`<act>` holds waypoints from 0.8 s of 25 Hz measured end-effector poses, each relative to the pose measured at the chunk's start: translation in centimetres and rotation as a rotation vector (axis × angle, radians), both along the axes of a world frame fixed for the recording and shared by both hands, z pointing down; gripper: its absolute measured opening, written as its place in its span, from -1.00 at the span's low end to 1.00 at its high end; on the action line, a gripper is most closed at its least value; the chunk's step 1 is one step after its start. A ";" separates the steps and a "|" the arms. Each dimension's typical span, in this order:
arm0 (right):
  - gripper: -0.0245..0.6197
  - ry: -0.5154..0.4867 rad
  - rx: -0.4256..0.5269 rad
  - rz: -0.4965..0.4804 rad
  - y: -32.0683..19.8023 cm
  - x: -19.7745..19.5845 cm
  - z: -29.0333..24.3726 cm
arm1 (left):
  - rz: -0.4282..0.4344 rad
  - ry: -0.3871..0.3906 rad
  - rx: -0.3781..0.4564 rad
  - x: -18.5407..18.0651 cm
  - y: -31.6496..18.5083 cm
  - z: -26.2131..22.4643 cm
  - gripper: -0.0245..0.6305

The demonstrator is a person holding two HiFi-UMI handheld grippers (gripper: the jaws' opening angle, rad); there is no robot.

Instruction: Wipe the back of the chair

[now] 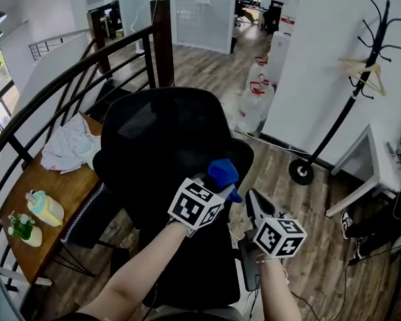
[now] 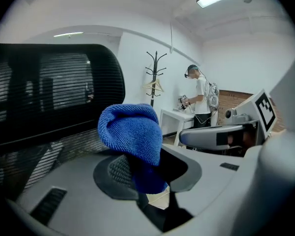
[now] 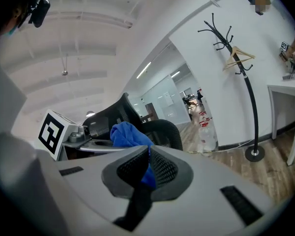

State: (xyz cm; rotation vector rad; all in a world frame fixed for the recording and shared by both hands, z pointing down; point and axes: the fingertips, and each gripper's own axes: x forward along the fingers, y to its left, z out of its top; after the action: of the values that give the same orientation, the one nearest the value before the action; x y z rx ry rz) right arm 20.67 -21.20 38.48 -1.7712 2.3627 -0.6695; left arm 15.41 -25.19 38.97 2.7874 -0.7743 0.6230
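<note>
The black mesh office chair (image 1: pixel 167 132) stands right in front of me, its back (image 2: pixel 54 87) filling the left of the left gripper view. My left gripper (image 1: pixel 218 183) is shut on a bunched blue cloth (image 1: pixel 222 171), held just short of the chair. The cloth (image 2: pixel 130 132) stands up between the jaws and is apart from the mesh. My right gripper (image 1: pixel 254 202) hovers beside it to the right, shut with only a thin slit and holding nothing. In the right gripper view the cloth (image 3: pixel 125 134) shows beyond the right gripper (image 3: pixel 148 154), with the chair (image 3: pixel 113 114) behind it.
A wooden side table (image 1: pixel 67 189) at the left carries a crumpled white rag (image 1: pixel 70 146) and a bottle (image 1: pixel 45 207). A dark stair railing (image 1: pixel 87 72) curves behind the chair. A coat rack (image 1: pixel 361 85), a white desk (image 1: pixel 381 159) and water jugs (image 1: pixel 257 99) stand right. A person (image 2: pixel 201 100) stands by the desk.
</note>
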 end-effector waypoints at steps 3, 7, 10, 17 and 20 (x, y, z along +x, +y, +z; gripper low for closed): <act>-0.83 0.000 -0.008 0.018 -0.2 1.3 0.3 | 0.046 -0.010 -0.008 2.3 -0.3 0.9 -0.55; -0.83 0.005 -0.020 0.031 -0.4 2.2 1.0 | 0.082 -0.012 -0.015 4.2 -0.7 1.7 -0.55; -0.83 -0.005 -0.037 0.039 -0.7 2.6 1.8 | 0.096 -0.011 -0.010 5.4 -1.0 2.0 -0.55; -0.83 -0.012 -0.047 0.011 -1.9 1.8 2.6 | 0.051 0.004 -0.017 5.3 -2.8 2.3 -0.55; -0.83 -0.014 -0.048 -0.001 -2.5 1.1 2.7 | 0.020 0.010 -0.030 4.5 -3.5 2.6 -0.55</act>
State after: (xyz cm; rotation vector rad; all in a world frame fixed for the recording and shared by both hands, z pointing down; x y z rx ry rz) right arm 21.73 -23.71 41.13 -1.7783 2.3573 -0.7420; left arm 19.86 -28.71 41.57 2.7723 -0.7303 0.6190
